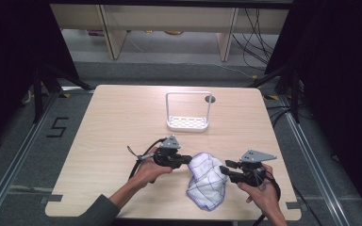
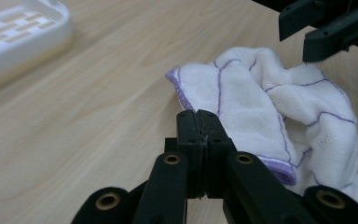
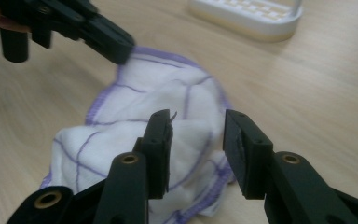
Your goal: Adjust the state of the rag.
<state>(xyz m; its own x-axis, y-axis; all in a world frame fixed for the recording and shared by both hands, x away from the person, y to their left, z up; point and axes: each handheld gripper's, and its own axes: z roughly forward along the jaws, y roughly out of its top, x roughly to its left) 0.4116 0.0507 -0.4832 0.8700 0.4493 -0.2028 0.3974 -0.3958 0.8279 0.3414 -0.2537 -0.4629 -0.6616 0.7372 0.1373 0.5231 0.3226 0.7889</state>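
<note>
Pale wooden counter spreads under my hands. Nearest me lies the crumpled white cloth with purple stitching, between my tongs. My left tongs are clenched at its edge, nothing visibly between them; my right tongs stand released over it. Farther off sits a white rack.

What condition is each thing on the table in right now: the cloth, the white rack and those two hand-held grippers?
Cloth: crumpled, lying on the table.
White rack: upright, nothing in it.
Left hand-held gripper: jaws shut, at the cloth's edge.
Right hand-held gripper: jaws apart, above the cloth.
</note>
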